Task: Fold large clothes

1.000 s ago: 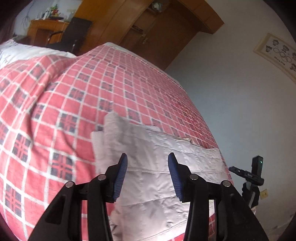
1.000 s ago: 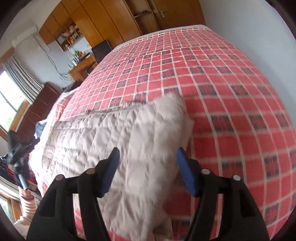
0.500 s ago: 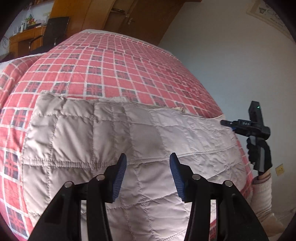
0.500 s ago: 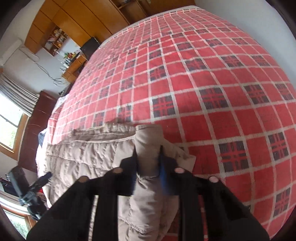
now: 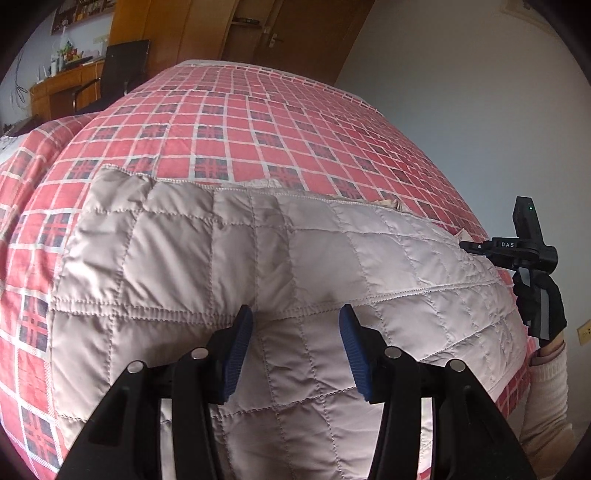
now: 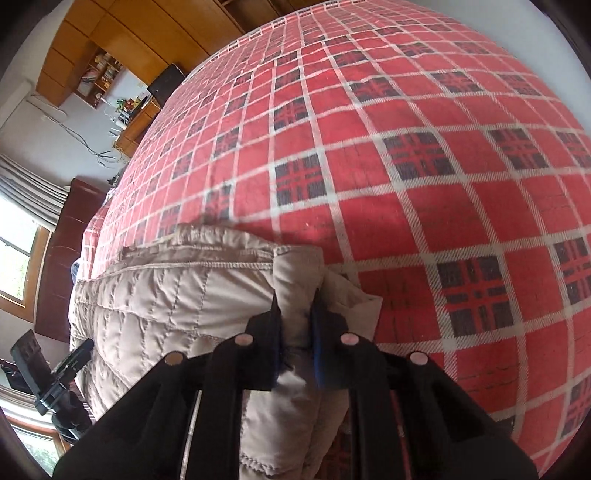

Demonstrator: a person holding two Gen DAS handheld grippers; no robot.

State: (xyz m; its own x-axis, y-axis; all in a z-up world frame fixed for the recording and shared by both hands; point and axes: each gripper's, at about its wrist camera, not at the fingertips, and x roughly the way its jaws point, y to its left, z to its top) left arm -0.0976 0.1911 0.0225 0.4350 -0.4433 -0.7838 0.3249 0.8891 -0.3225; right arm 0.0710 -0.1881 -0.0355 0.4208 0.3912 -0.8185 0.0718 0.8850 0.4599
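Note:
A beige quilted jacket (image 5: 280,266) lies flat on a bed with a red plaid cover (image 5: 258,122). My left gripper (image 5: 295,332) stands open just above the jacket's near part, blue pads apart, nothing between them. In the right wrist view the jacket (image 6: 177,295) lies to the left, and my right gripper (image 6: 295,325) is shut on a bunched corner of it at the jacket's right end. The right gripper's body (image 5: 517,251) and a gloved hand also show at the right edge of the left wrist view.
The plaid bed (image 6: 406,147) stretches far beyond the jacket. A pale wall (image 5: 461,74) runs along its right side. A wooden wardrobe and door (image 5: 258,29) stand behind, with a desk and black chair (image 5: 122,70) at the back left. A window (image 6: 18,251) is at the left.
The right gripper shut on the jacket's corner and still holds it, now closer to the cover. The left gripper dropped lower over the jacket, still open.

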